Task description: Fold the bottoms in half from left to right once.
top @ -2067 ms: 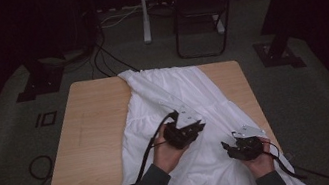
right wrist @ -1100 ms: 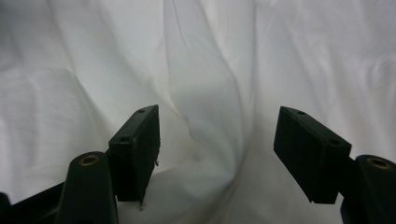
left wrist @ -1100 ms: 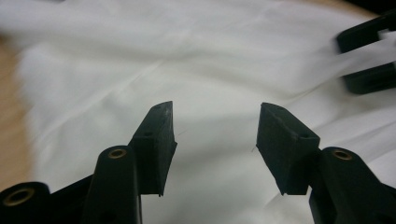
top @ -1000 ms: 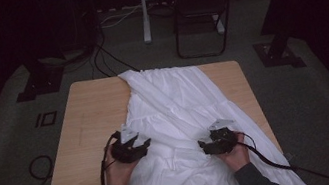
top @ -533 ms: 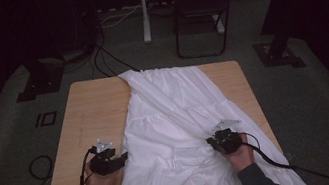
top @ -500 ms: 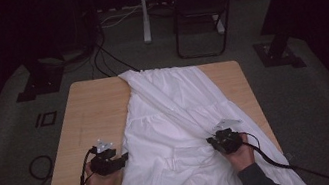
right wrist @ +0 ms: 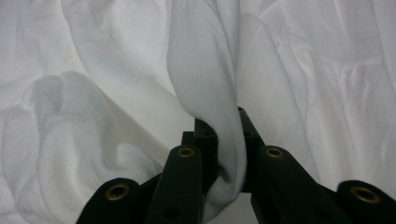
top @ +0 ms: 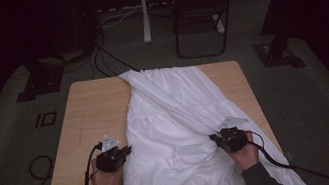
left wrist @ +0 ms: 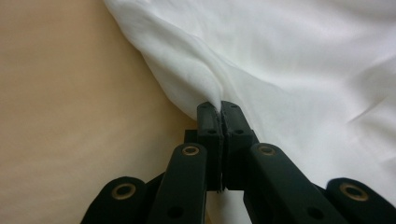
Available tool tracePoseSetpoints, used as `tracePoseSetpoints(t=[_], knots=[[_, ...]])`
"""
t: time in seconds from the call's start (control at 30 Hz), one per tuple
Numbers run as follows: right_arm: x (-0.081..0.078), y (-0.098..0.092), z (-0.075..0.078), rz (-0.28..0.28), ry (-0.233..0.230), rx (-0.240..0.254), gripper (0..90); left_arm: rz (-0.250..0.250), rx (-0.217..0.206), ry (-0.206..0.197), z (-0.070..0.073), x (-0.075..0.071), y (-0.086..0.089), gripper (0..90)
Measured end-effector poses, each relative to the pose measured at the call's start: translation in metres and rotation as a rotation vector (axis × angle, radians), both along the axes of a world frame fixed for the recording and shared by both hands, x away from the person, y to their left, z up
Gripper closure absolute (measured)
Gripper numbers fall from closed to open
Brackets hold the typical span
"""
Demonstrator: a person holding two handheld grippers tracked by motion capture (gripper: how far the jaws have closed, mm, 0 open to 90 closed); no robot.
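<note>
White cloth [top: 176,116] on table [top: 90,115] — both grippers at its edges.

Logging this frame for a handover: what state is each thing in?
White cloth: rumpled, draped over the table, pinched at both side edges.
Left tool: shut on the cloth's edge.
Right tool: shut on a thick fold of cloth.
Table: left part bare.
Chair: upright, unoccupied, beyond the table.

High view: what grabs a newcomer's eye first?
The white cloth, bright against the dark room, runs down the wooden table from far edge to near edge. The left tongs pinch its left edge, and the right tongs are shut on a thick fold near the right side.
</note>
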State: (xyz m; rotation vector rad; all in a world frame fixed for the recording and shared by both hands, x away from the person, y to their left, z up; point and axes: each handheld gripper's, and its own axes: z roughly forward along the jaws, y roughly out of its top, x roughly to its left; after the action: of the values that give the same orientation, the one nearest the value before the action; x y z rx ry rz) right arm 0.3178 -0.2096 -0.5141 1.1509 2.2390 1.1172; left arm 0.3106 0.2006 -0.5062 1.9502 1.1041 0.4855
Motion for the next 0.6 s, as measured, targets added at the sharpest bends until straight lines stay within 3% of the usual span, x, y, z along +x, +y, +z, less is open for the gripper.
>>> tracePoseSetpoints(t=[0.17,0.23,0.27,0.33,0.43,0.6], knots=[[-0.004,-0.002,0.003,0.009,-0.009,0.012,84.6,0.094,0.045,-0.124,0.041,-0.017,0.006,88.8],[-0.005,-0.002,0.003,0.021,-0.011,0.016,84.7,0.151,0.057,-0.147,0.05,-0.02,0.012,88.9],[-0.006,-0.001,0.003,0.047,-0.005,0.045,84.7,0.174,0.063,-0.156,0.052,-0.021,0.015,88.9],[-0.006,0.0,0.003,0.066,0.002,0.071,84.7,0.208,0.066,-0.16,0.055,-0.023,0.019,88.9],[-0.006,0.003,0.004,0.077,0.001,0.072,84.7,0.243,0.103,-0.163,0.057,-0.025,0.016,88.9],[-0.007,0.004,0.006,0.07,-0.011,0.054,84.7,0.199,0.114,-0.133,0.054,-0.019,0.009,88.7]])
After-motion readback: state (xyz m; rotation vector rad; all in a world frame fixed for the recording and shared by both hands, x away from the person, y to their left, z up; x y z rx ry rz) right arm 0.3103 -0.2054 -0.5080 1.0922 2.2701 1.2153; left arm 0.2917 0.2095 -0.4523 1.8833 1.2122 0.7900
